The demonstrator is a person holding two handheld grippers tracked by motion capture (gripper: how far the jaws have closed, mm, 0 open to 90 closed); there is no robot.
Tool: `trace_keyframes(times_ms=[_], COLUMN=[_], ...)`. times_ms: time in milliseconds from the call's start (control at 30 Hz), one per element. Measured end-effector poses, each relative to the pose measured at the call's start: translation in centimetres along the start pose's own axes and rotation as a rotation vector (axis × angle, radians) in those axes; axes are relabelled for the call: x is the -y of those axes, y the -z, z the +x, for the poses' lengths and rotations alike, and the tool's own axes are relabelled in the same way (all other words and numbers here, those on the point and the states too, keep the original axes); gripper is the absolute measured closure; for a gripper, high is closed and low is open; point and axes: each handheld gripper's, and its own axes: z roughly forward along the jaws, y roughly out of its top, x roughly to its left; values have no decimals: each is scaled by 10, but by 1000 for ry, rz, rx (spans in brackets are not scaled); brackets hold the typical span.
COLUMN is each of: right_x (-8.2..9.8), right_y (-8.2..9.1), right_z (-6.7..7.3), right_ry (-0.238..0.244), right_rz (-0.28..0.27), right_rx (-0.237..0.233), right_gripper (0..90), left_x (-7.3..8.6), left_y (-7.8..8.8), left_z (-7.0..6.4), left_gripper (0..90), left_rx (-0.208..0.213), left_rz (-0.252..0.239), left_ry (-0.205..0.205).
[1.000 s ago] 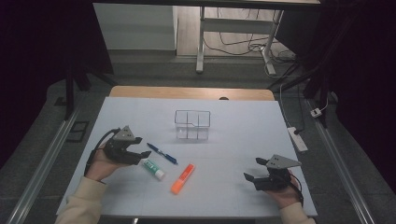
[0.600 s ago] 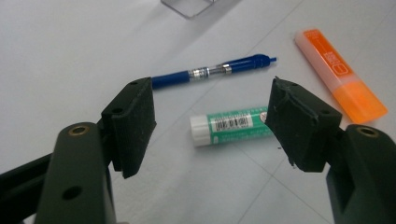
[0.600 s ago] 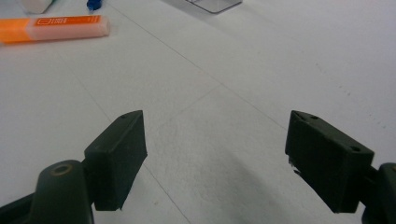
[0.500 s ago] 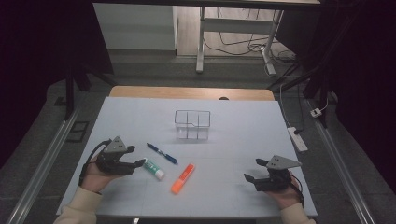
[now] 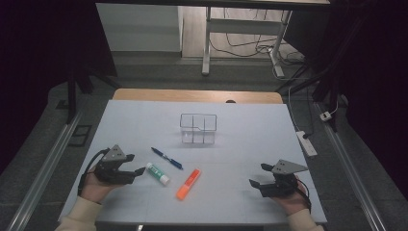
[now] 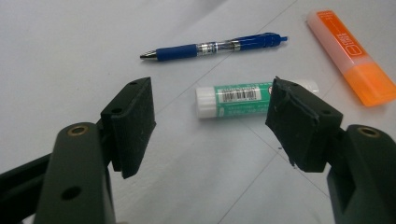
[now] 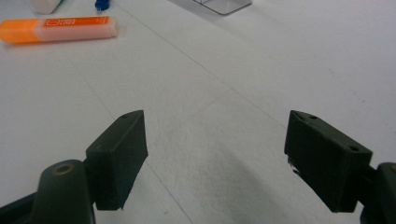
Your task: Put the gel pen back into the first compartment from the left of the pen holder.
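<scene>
High view: nothing is picked up yet.
Left claw (image 6: 210, 126) is spread apart near the glue stick (image 6: 243, 97); right claw (image 7: 217, 158) is apart too; the clear box (image 5: 197, 128) has nothing in it.

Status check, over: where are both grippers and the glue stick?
Left gripper open, aimed at green-labelled white glue stick, not touching. Right gripper open over bare table. Blue pen, orange highlighter lie apart; nothing blocking.
</scene>
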Motion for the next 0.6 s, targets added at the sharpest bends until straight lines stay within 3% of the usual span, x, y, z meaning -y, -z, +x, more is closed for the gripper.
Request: trace_keyframes(times_ms=[600], right_x=[-26], right_y=[-12], right_z=[12], right_ry=[16], right_rz=[-30], right_rx=[-49], right_gripper=[229], left_x=[21], left_y=[9], left_z=[-9], left_gripper=[307], left_rx=[-26], left_rz=[-20], left_ry=[41])
